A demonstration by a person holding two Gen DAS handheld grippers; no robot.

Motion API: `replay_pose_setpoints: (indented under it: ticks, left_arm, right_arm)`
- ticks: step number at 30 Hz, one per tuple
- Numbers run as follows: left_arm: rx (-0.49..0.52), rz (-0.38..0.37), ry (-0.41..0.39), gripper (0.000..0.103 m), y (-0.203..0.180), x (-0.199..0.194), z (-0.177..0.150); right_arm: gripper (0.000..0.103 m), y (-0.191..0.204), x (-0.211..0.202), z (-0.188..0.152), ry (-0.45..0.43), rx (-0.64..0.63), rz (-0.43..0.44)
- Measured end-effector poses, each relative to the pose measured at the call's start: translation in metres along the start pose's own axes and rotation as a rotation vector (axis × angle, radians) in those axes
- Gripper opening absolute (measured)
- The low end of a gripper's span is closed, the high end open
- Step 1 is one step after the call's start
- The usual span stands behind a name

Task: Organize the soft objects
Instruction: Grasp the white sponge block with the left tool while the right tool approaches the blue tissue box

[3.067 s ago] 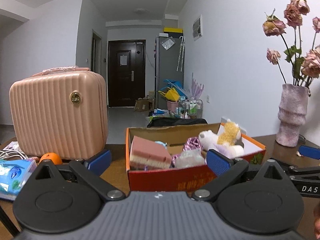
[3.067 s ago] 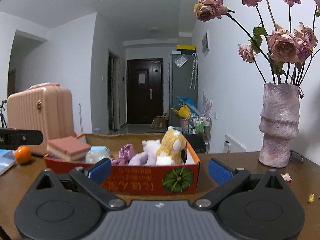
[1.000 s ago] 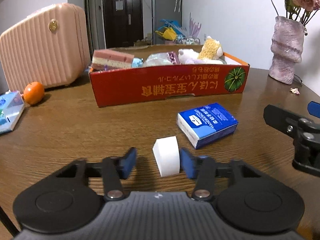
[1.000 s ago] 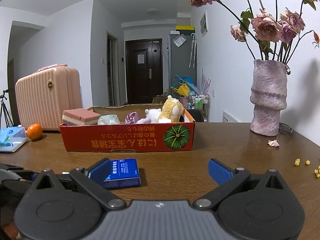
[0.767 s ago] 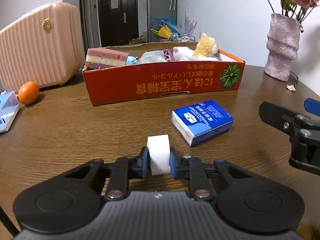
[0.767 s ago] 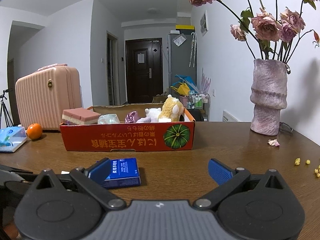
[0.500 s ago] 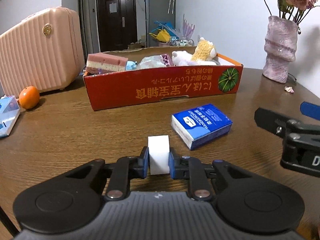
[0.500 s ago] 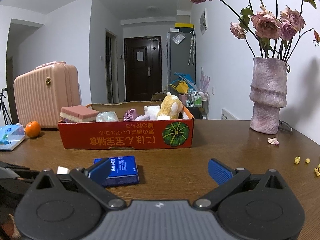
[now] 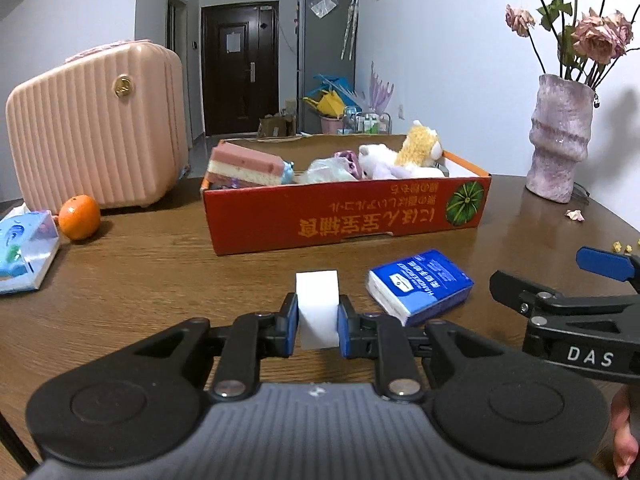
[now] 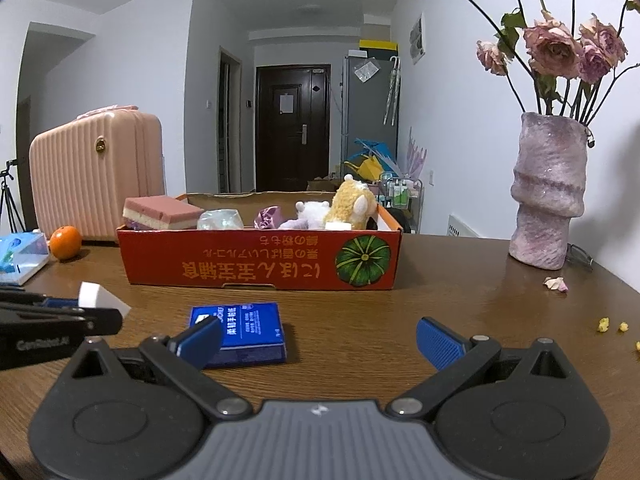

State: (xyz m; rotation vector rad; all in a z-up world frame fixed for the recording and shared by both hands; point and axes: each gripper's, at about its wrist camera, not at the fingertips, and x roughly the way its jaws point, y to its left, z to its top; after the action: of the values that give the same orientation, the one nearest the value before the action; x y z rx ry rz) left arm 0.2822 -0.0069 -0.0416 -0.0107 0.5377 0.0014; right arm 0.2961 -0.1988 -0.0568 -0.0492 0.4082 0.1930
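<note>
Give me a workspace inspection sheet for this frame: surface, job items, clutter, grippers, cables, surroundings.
Surface: brown wooden table, petal scraps and yellow crumbs at its right edge.
Job's things: white foam block clamped in the left gripper; blue tissue pack flat on the table; red cardboard box holding a pink sponge, plush toys and wrapped items.
Clutter: orange, tissue box, pink case, vase of dried roses.
Grippers: left jaws shut on the block; right gripper open, empty.
Cables: nothing seen.
Surroundings: hallway, dark door, grey cabinet, floor clutter.
</note>
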Motion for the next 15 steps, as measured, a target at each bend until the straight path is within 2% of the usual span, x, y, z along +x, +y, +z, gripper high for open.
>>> replay_pose_setpoints:
  ticks: [8,15]
  left_arm:
    - [-0.014,0.021,-0.013,0.020,0.023,-0.006,0.000]
    - [-0.026,0.035,-0.025,0.020,0.041,-0.010,0.002]
  right_arm:
    - [0.103,0.020,0.012,0.002,0.032,0.000,0.028]
    - [0.103,0.038,0.035,0.007,0.096,-0.004,0.040]
